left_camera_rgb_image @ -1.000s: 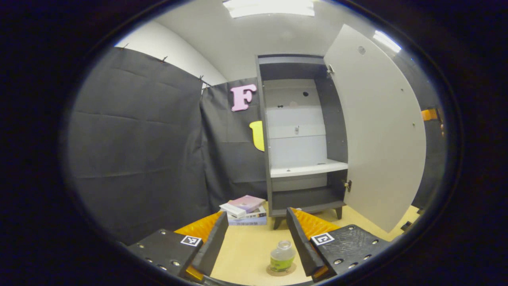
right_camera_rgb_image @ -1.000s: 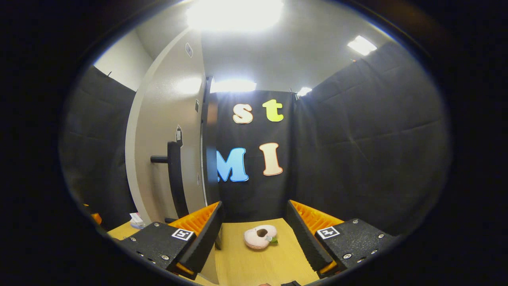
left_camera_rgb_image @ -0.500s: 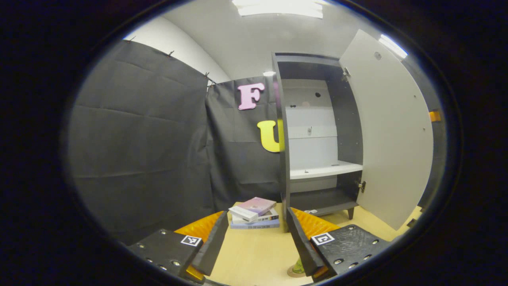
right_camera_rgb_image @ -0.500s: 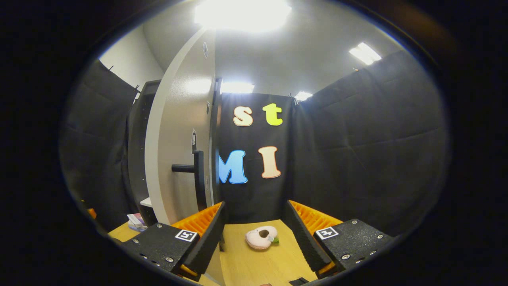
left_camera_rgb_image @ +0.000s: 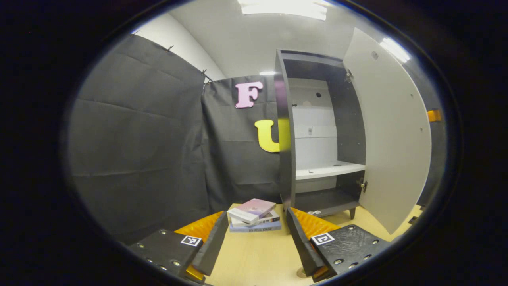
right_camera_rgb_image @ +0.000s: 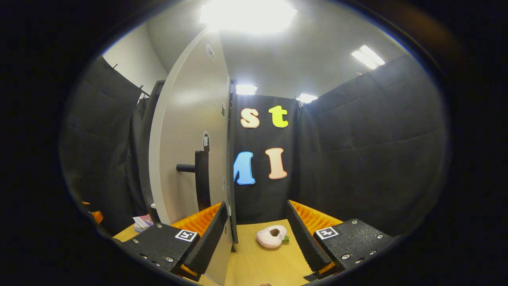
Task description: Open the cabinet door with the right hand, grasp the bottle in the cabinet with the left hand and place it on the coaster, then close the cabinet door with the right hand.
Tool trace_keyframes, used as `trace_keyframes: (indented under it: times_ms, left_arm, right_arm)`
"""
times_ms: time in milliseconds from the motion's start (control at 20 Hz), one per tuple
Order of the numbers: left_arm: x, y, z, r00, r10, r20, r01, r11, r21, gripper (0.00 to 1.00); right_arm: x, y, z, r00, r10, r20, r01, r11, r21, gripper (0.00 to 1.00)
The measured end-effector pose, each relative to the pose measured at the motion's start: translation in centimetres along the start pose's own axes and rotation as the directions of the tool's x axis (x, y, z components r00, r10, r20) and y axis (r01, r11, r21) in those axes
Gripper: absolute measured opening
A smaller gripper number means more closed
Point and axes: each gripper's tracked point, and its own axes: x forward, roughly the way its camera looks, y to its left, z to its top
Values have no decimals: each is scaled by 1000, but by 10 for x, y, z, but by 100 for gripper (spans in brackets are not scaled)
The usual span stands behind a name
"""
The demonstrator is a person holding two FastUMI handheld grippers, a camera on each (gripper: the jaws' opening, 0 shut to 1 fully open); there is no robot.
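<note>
The dark cabinet stands open, its pale door swung out to the right, its white shelf bare. My left gripper is open above the wooden table with nothing between its fingers. A sliver of the round coaster peeks out beside one finger; that finger hides the bottle. In the right gripper view the door's outer face with its black handle rises close at the left. My right gripper is open just right of the handle, holding nothing.
A stack of books lies on the table left of the cabinet's foot. A pink plush toy rests on the table ahead of the right gripper. Black cloth walls close the booth in on all sides.
The left gripper has pulled back and turned left; the bottle on its coaster slid out of sight behind a finger. The right gripper has drawn nearer to the door handle.
</note>
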Motion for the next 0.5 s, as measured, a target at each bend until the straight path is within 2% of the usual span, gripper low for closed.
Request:
trace_keyframes:
  times_ms: [500]
  left_arm:
    - [21,41,-5,1000,-14,9,14,1000,0,84]
  right_arm:
    - [-2,73,-1,999,49,12,-49,999,-1,92]
